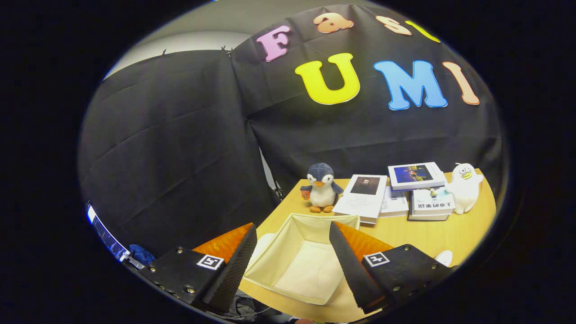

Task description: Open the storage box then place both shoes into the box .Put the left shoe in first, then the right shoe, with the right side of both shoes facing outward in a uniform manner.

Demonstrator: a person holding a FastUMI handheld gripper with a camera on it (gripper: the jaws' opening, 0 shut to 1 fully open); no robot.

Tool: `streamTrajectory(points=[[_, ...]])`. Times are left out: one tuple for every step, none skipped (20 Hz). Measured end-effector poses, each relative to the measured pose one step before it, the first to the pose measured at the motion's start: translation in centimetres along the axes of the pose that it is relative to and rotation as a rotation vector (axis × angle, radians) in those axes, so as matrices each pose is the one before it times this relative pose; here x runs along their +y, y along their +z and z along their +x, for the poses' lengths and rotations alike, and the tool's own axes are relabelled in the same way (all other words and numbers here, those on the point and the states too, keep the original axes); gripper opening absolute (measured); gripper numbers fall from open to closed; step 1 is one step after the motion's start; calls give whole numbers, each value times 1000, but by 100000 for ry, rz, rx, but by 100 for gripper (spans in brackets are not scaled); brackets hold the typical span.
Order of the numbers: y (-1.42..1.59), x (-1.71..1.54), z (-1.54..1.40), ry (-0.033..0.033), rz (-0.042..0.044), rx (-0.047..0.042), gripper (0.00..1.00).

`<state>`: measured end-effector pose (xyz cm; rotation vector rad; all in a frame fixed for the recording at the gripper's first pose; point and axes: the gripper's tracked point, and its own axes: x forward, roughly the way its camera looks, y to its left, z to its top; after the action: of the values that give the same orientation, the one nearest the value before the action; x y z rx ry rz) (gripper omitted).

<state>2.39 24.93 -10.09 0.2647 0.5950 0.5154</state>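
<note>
A cream fabric storage box (302,234) sits open on the wooden table (427,234), with nothing visible inside it. It lies just ahead of and between my fingers. My gripper (292,240) hangs above the table's near edge, open, with nothing between its fingers. A small white piece that may be part of a shoe (444,257) peeks out beside the right finger; most of it is hidden.
At the table's far side stand a penguin plush (321,187), a flat book (363,195), a stack of books (420,191) and a white duck plush (464,186). The black cloth wall rises behind and to the left.
</note>
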Motion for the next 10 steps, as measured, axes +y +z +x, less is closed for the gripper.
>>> streamTrajectory(points=[[-200,-939,-241,-1463,89,383,97],[-324,-997,-133,-1533,45,470,98],[-342,-1019,-70,-1663,-94,483,98],[-340,-1091,-62,-1900,-248,610,98],[-227,-1040,-82,-1686,-472,669,97],[-274,-1001,-51,-1824,-528,639,98],[-395,-1170,-104,-1883,-389,705,98],[-396,-1128,-32,-1696,-154,881,98],[-499,-1055,124,-1309,135,839,98],[-473,-968,62,-1102,355,990,98]])
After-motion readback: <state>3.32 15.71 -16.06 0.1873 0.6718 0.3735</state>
